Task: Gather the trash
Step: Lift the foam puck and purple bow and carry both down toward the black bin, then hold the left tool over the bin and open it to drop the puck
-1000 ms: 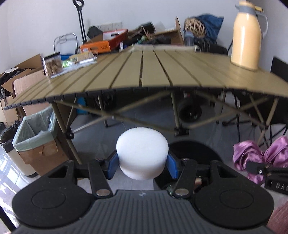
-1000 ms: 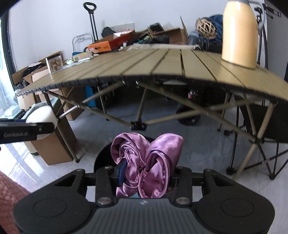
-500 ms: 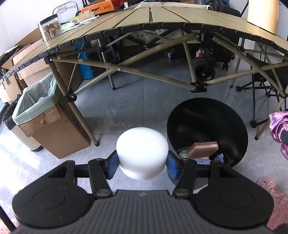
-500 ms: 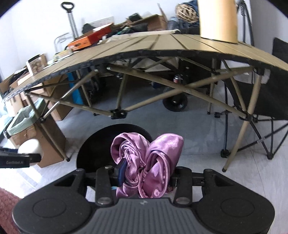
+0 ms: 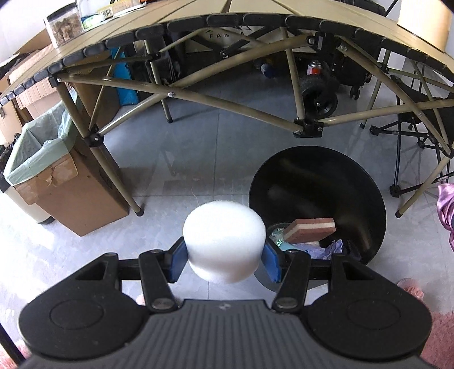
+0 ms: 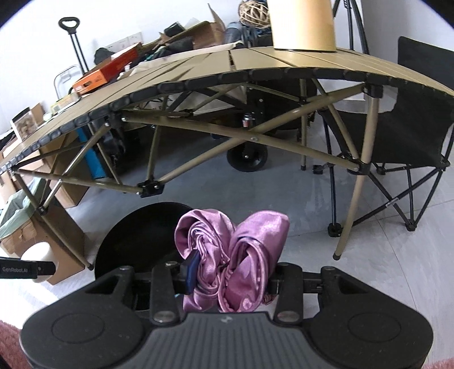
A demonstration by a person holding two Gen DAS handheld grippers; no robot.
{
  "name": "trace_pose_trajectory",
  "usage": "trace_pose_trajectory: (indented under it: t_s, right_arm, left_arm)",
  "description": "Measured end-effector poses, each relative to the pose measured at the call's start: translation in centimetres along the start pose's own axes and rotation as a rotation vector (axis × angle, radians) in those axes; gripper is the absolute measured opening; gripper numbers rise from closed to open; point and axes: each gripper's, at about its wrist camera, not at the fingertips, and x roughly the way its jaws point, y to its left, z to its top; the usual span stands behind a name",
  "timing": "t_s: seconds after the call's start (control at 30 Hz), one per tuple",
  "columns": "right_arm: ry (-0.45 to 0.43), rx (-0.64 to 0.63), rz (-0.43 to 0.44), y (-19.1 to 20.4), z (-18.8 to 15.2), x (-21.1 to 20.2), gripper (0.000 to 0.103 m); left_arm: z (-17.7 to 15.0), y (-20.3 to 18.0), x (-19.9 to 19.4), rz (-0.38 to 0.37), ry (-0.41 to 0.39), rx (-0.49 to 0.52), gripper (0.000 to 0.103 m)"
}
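My left gripper [image 5: 224,255] is shut on a white foam puck [image 5: 224,239] and holds it above the floor, just left of a black round trash bin [image 5: 317,181]. The bin holds a brown-and-cream sponge [image 5: 310,227] and other scraps. My right gripper [image 6: 229,276] is shut on a crumpled purple satin cloth [image 6: 232,255] and hangs over the right side of the same bin [image 6: 136,227]. The left gripper with the puck shows at the left edge of the right wrist view [image 6: 39,255].
An olive folding table [image 5: 227,22] spans the back, its crossed legs [image 5: 215,99] close behind the bin. A cardboard box with a green liner [image 5: 48,170] stands at left. A black folding chair [image 6: 411,136] stands at right. A tan jug [image 6: 302,25] sits on the table.
Both grippers have dropped below the table edge and tilted down toward the floor. The black bin has come into full view under them. Both still hold their items.
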Motion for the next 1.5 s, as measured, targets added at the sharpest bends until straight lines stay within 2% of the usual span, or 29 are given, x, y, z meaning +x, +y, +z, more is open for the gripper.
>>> trace_pose_trajectory:
  t_s: [0.33, 1.0, 1.5]
  right_arm:
    - [0.004, 0.027, -0.005, -0.4, 0.2, 0.4, 0.040]
    - [0.018, 0.082, -0.051, -2.3, 0.2, 1.1, 0.040]
    - [0.038, 0.114, -0.084, -3.2, 0.3, 1.9, 0.040]
  left_arm:
    - [1.7, -1.9, 0.9, -0.023, 0.026, -0.011, 0.056]
    - [3.8, -8.8, 1.7, -0.097, 0.043, 0.055, 0.056]
    - [5.0, -11.5, 3.5, -0.125, 0.094, 0.033, 0.056]
